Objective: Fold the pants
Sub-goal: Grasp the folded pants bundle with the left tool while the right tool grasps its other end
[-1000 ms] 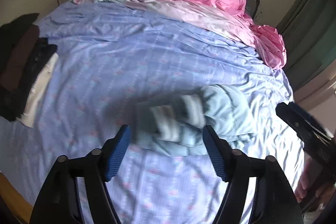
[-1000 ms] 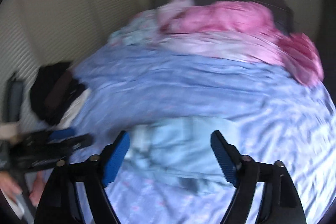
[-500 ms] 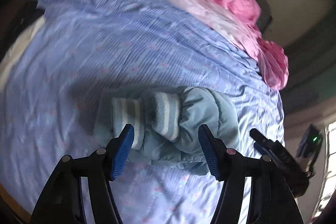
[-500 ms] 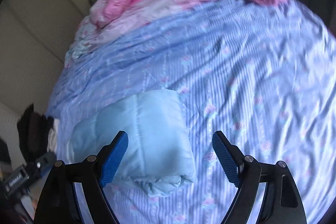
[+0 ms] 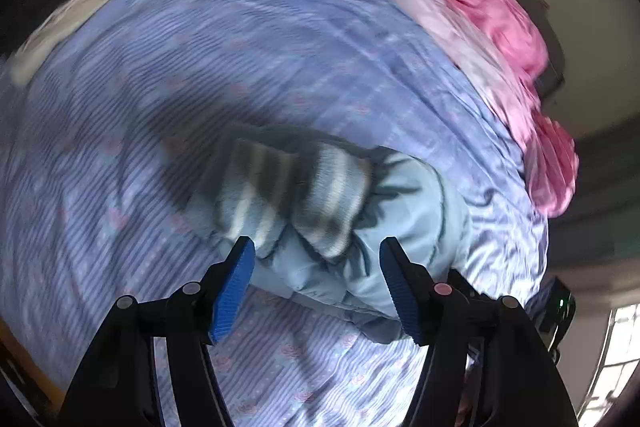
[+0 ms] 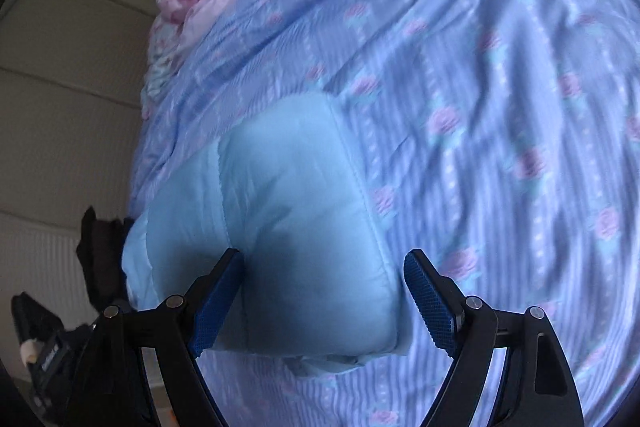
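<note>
Across the floral blue bed (image 6: 500, 75), both tools spread wide and empty, left tool (image 5: 316, 263) and right tool (image 6: 322, 275) straddling the bundled pants (image 6: 288, 195), likely for pressing.

A bed (image 5: 280, 47) with blue flowered sheet fills both views; cream wall (image 6: 72, 75) at left, bright window (image 5: 616, 347) lower right.

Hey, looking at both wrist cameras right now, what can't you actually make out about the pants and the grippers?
- Pants, right wrist view: near edge hidden behind the open right gripper.
- Striped cuffs, left wrist view: smeared by motion blur.
- Left gripper: open; contact with the cloth unclear.
- Dark clothes, right wrist view: too dark to identify.
</note>
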A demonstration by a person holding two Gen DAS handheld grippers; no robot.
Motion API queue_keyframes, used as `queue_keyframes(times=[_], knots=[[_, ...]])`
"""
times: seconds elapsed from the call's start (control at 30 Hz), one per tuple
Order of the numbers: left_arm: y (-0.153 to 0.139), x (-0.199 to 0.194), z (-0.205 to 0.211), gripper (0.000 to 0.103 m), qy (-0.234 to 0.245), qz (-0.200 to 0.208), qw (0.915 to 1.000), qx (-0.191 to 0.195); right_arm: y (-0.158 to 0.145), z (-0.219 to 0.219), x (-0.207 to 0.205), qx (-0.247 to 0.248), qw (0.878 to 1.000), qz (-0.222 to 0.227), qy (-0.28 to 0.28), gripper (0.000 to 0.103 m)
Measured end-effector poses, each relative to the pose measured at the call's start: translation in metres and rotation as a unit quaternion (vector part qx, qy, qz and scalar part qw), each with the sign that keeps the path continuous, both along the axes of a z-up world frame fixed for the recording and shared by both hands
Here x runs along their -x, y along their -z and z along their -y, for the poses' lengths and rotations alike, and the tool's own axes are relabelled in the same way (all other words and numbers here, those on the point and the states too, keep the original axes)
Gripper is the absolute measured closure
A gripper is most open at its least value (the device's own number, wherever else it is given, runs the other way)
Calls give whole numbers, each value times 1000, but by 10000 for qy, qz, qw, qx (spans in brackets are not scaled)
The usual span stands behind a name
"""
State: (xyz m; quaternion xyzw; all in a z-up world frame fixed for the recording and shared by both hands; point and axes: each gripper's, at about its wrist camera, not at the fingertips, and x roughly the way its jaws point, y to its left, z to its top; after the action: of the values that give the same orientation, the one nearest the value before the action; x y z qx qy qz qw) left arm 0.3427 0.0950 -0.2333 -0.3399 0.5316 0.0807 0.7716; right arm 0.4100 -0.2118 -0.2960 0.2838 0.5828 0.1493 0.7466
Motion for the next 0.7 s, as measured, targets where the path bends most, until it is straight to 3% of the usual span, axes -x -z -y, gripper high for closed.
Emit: queue_keyframes(times=[0.13,0.33,0.53,0.7], knots=[[11,11,-15,36,-431,-106,9987,266,-1,-17,0,197,9994,67,-284,20],[33,17,-22,31,-649,-280,9958,583,-2,-34,-4,415,9972,98,-609,20],[63,20,-30,22,-1058,-399,9861,1222,2,-38,-6,547,9957,110,-738,20],[68,13,-30,22,-992,-334,9845,1406,6,-37,-10,546,9960,54,-704,20]])
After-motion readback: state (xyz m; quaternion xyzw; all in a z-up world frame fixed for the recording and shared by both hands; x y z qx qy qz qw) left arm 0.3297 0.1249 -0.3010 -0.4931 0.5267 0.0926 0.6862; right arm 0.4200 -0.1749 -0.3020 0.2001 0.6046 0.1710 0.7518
